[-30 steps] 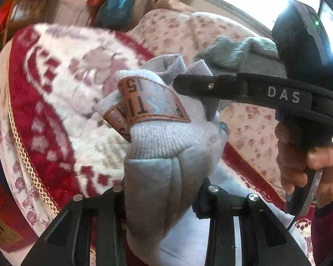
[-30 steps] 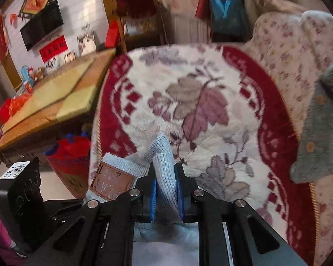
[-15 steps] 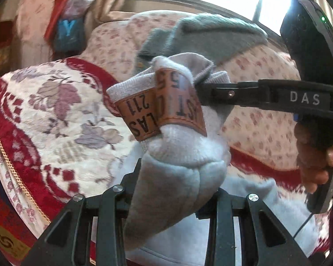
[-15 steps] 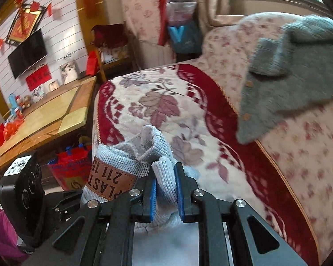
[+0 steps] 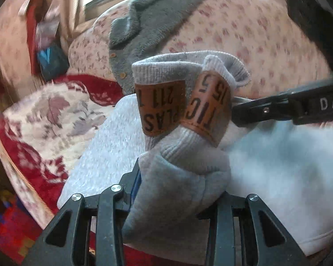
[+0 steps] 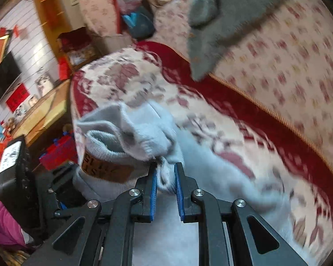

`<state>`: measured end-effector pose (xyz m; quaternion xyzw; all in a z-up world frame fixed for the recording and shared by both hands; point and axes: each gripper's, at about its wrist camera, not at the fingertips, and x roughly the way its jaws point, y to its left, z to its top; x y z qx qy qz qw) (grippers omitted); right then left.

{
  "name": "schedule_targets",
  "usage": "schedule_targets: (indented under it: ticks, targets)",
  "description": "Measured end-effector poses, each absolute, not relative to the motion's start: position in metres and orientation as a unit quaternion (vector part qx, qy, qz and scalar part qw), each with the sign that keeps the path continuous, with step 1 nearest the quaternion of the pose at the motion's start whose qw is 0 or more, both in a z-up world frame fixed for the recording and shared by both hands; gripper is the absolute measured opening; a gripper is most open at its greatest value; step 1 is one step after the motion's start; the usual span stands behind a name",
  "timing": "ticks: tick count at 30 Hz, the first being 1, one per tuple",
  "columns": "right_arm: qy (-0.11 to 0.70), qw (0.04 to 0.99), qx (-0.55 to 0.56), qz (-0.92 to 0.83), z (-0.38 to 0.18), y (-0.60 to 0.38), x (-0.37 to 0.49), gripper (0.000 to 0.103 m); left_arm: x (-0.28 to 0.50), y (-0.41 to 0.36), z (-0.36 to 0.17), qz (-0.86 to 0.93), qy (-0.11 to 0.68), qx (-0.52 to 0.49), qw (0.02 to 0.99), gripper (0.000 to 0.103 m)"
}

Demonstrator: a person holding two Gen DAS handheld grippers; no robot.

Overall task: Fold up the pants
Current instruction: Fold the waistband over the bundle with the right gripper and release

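The light grey sweatpants (image 5: 184, 190) have a ribbed waistband with a brown leather patch (image 5: 164, 108). My left gripper (image 5: 177, 188) is shut on bunched fabric just below the waistband. My right gripper (image 6: 165, 175) is shut on the waistband edge (image 6: 131, 133); its fingers (image 5: 266, 110) reach in from the right in the left wrist view. The rest of the pants (image 6: 222, 177) lies on the sofa seat below. The left gripper's body (image 6: 17, 173) shows at the left of the right wrist view.
The sofa seat has a red and cream floral cover (image 6: 144, 84). A grey cardigan (image 6: 222, 22) hangs over the sofa back (image 5: 244, 40). A wooden table (image 6: 42, 113) and a red bag (image 6: 60, 155) stand beyond the sofa's edge.
Both grippers have swung with the waistband toward the sofa back. More of the pants now lies spread on the seat below them. Both stay shut.
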<state>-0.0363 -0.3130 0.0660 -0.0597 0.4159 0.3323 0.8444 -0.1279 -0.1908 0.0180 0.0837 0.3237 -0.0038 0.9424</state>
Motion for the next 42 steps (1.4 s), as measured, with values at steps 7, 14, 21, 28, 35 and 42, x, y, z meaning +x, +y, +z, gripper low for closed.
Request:
schedule_targets:
  ticks: [7,14,21,28,35,42]
  targets:
    - [0.458,0.839,-0.048,0.292,0.030,-0.343,-0.040,0.019,-0.151,-0.233,-0.004,0.035,0.294,0.214,0.931,0.054]
    - [0.476,0.839,-0.024,0.263,0.028,-0.366,-0.037,0.023,-0.186,-0.229,0.016,-0.011,0.262,0.217,0.940,0.089]
    - [0.426,0.864,0.029,0.265,0.075,-0.382,-0.045,0.033,-0.216,-0.204,0.069,-0.086,0.185,0.158,0.966,0.096]
    - [0.410,0.854,0.047,0.318,0.100,-0.335,-0.032,0.089,-0.162,-0.175,0.080,-0.111,0.226,0.063,0.966,0.097]
    - [0.488,0.808,0.053,0.327,0.062,-0.292,0.019,0.084,-0.126,-0.173,0.045,-0.185,0.282,0.017,0.941,0.097]
    - [0.482,0.801,0.010,0.354,0.056,-0.283,0.005,0.033,-0.142,-0.171,0.029,-0.285,0.331,-0.026,0.899,0.078]
